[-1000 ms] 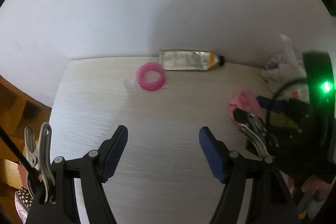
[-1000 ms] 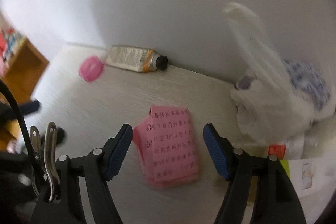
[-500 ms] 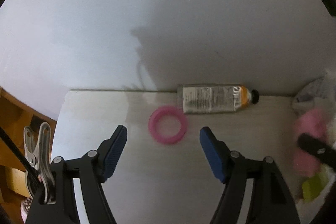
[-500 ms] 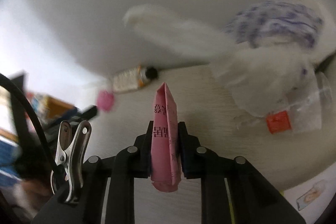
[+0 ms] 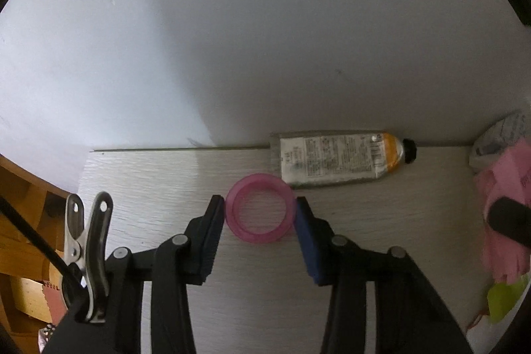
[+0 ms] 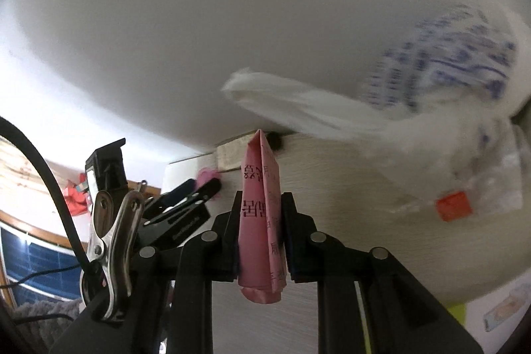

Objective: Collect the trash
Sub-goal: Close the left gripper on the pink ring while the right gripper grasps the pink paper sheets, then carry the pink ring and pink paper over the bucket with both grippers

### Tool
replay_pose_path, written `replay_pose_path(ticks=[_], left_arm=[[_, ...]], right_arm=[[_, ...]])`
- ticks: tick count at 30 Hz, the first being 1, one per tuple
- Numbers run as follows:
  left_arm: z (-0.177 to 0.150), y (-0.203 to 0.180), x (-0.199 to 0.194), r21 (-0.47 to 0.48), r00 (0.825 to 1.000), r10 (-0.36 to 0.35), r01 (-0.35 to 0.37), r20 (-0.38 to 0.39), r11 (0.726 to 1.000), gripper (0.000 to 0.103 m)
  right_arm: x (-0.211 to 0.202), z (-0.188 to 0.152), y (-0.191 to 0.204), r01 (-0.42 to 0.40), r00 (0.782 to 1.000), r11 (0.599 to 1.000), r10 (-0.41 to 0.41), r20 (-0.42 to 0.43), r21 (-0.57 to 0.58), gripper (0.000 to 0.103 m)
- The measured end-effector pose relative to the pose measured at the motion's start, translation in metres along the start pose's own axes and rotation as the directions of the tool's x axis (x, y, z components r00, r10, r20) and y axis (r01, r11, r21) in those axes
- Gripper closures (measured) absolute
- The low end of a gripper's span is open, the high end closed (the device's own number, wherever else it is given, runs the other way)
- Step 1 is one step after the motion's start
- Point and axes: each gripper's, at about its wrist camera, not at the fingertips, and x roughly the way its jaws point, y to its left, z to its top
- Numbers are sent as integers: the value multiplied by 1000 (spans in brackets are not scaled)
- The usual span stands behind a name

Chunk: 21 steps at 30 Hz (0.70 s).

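A translucent pink ring (image 5: pixel 260 233) lies on the pale wooden table (image 5: pixel 149 188), just in front of a squeezed silver tube (image 5: pixel 338 158) with an orange neck and black cap. My left gripper (image 5: pixel 259 214) straddles the ring, its jaws closing, and both blue pads touch the ring's sides. My right gripper (image 6: pixel 260 221) is shut on a folded pink paper (image 6: pixel 260 204) with printed characters, held edge-up above the table. A white plastic bag (image 6: pixel 431 121) with blue print sits at the right. In the right wrist view the left gripper (image 6: pixel 202 188) and the ring (image 6: pixel 207 176) show at left.
The wall runs right behind the tube. A wooden shelf (image 5: pixel 23 221) stands beyond the table's left edge. A clear wrapper with an orange-red label (image 6: pixel 454 206) lies by the bag, and something yellow-green (image 5: pixel 504 301) lies at the table's right.
The left gripper moved up to the pink ring and closed its pads onto it. The right gripper shut on the pink paper, lifted it off the table and rolled.
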Motion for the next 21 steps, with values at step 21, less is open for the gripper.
replay_pose_path(ticks=[21], left_arm=[[-47,90,-60,-150,992,125,-121,20,981,59]], right_arm=[[58,0,66,-65,996,981,53,-72,-185,81]])
